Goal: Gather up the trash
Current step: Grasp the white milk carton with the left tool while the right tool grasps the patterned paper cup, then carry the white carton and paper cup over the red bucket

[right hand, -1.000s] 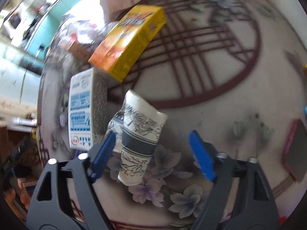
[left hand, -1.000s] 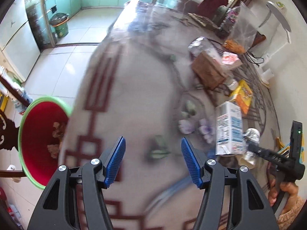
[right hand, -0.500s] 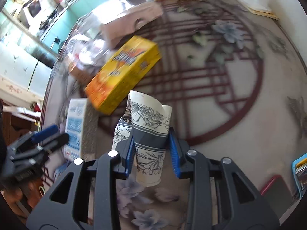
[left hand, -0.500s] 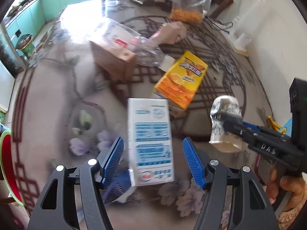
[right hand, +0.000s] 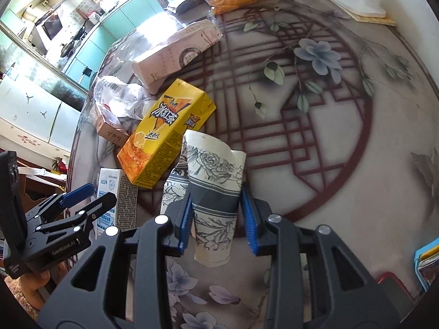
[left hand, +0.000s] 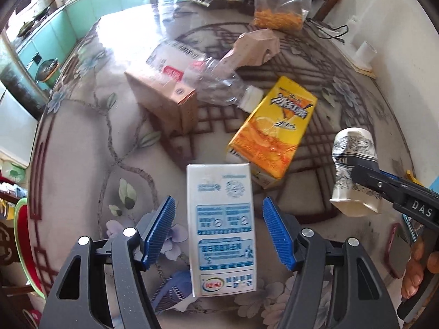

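R gripper is now clamping the crumpled floral paper cup, jaws just closed on it, and lifting it clear just right of the white-and-blue milk carton. L gripper, jaws apart and widening, is now straddling that carton w/o touching: next pickup, likely.

Right gripper clamps crushed paper cup — lifted (yellow carton behind).
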Demonstrator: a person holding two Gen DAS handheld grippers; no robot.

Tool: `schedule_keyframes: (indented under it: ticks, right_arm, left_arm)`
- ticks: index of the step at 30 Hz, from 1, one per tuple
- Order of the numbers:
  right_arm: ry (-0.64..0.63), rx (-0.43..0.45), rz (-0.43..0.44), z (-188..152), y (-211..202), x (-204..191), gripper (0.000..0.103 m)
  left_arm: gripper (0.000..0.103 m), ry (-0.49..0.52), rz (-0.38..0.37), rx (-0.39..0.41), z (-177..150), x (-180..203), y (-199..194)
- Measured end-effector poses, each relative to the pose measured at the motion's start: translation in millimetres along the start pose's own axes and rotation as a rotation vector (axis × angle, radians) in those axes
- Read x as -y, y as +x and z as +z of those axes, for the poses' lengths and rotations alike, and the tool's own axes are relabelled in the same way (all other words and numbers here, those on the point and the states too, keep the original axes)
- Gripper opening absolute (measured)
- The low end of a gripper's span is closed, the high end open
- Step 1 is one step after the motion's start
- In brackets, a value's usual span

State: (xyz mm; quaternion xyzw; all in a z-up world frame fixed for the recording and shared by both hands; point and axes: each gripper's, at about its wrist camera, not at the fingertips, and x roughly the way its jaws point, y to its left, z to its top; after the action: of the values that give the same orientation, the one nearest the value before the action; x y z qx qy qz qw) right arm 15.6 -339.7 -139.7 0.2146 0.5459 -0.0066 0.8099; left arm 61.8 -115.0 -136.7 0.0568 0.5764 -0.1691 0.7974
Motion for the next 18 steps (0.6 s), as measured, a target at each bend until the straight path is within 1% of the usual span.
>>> schedule_keyframes:
  ticks: [3,6,9,10,13,18]
  right_arm:
    - [0.001,-0.01,0.006,-1,2,2,0.032]
    - [-0.004,-0.016,0.009,-1,5,1,0.032]
    - [-0.012,-0.017,0.008,0,5,-1,0.032]
    - [-0.014,-0.017,0.009,0,5,-2,0.032]
    - [-0.017,-0.014,0.009,0,4,-2,0.032]
    - [-0.016,0.002,0.003,1,-3,-4,0.032]
  left_arm:
    - [0.063,-0.011,0.004,-0.026,-2,-1,8]
    - [0.063,0.008,0.013,-0.042,-5,2,16]
    - [0.061,0.007,0.012,-0.058,-6,2,21]
    - [0.051,-0.002,0.007,-0.058,-7,0,21]
    - [0.051,0.0,0.034,-0.044,-9,-2,19]
    - [0.05,-0.019,0.008,-0.011,-12,-11,2]
